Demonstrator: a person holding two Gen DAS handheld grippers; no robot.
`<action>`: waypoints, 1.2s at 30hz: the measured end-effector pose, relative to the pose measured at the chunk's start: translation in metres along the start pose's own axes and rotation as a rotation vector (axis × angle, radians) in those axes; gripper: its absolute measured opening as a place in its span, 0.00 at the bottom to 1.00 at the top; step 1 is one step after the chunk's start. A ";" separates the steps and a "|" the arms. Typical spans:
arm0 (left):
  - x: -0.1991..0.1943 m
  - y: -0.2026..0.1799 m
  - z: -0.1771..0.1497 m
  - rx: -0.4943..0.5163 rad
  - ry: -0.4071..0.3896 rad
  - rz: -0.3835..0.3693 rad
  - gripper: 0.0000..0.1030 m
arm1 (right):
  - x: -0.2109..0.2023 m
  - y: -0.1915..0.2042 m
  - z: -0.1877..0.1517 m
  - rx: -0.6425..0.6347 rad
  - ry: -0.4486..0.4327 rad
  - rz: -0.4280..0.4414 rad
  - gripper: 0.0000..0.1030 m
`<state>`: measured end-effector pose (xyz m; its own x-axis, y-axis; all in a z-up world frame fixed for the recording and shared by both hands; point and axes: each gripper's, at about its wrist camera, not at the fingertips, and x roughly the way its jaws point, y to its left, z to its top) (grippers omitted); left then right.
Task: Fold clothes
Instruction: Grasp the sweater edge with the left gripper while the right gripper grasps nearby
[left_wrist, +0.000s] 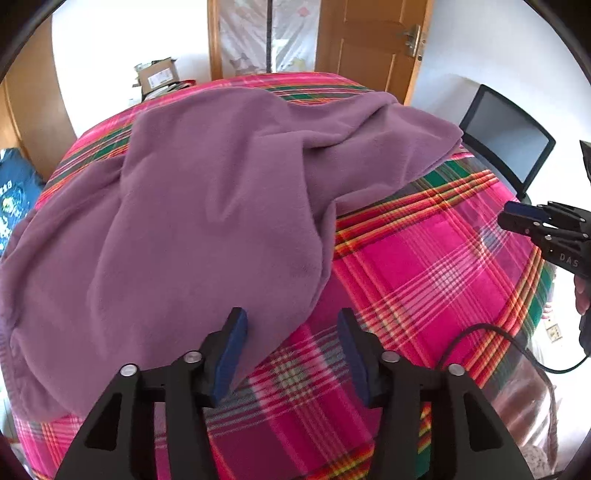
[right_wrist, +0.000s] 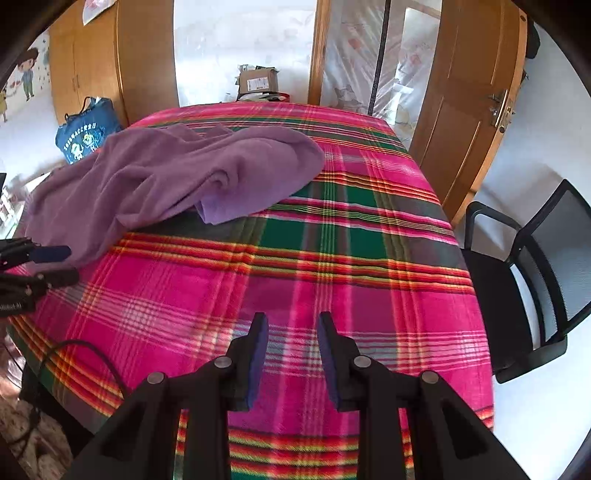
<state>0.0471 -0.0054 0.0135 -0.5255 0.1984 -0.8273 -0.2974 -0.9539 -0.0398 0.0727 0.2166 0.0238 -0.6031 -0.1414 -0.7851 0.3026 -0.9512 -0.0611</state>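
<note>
A purple fleece garment lies crumpled on a table under a pink plaid cloth. In the left wrist view it fills the left and middle. In the right wrist view the garment lies at the far left of the plaid cloth. My left gripper hovers open over the garment's near edge, nothing between its blue pads. My right gripper is open above bare plaid, well apart from the garment. The right gripper also shows at the right edge of the left wrist view, and the left gripper at the left edge of the right one.
A black mesh chair stands at the table's right side. A wooden door and a cardboard box lie beyond the far edge. A blue bag sits at the far left. A black cable hangs near the table edge.
</note>
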 end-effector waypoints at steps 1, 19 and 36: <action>0.003 -0.001 0.002 0.002 0.005 0.011 0.53 | 0.001 0.001 0.001 0.005 -0.003 0.001 0.27; -0.025 0.049 0.010 -0.184 -0.083 -0.067 0.07 | 0.008 0.021 0.017 0.011 -0.059 0.084 0.27; -0.088 0.082 0.001 -0.381 -0.250 -0.192 0.07 | -0.007 0.083 0.027 -0.260 -0.260 -0.059 0.37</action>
<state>0.0678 -0.1011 0.0839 -0.6791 0.3817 -0.6270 -0.1192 -0.9002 -0.4189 0.0823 0.1311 0.0402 -0.7824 -0.1852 -0.5946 0.4188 -0.8631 -0.2823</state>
